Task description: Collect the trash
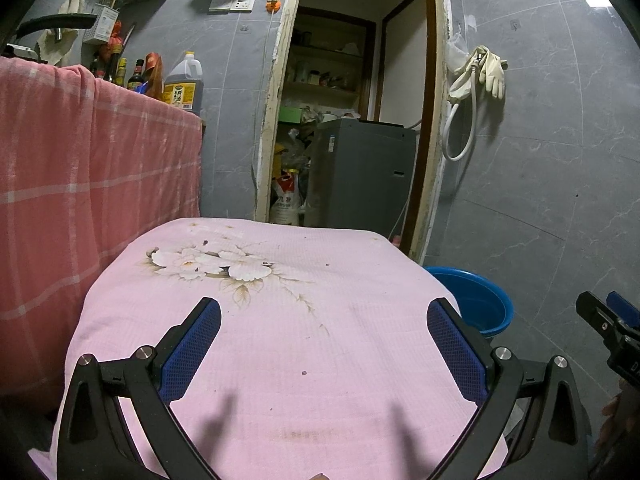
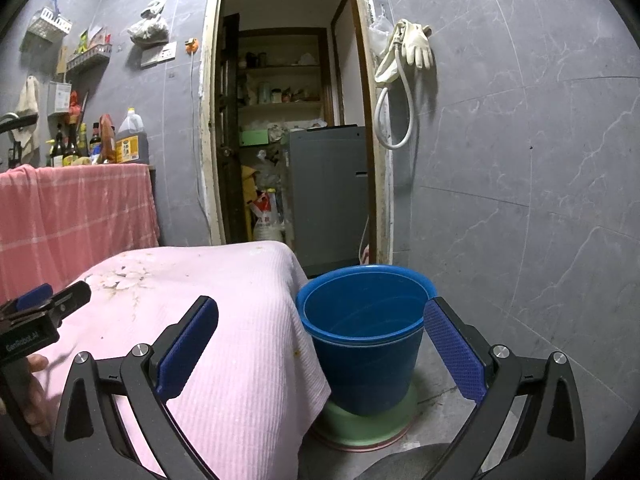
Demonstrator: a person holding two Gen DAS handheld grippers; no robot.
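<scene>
Left gripper (image 1: 324, 316): two black angular fingers, each lined inside with a blue pad (image 1: 192, 350) of fine cross-hatched texture; silver round-headed screws (image 1: 144, 352) mark the linkage pivots, and teardrop-shaped slots pierce the outer arms. Right gripper (image 2: 322, 316): identical build, black frame, blue textured pads (image 2: 454, 348), silver screws (image 2: 500, 351). The left unit's body, seen from the right wrist, carries white "GenRobot.AI" lettering (image 2: 22, 342). Bare skin of the left hand (image 2: 34, 392) shows beneath it.
</scene>
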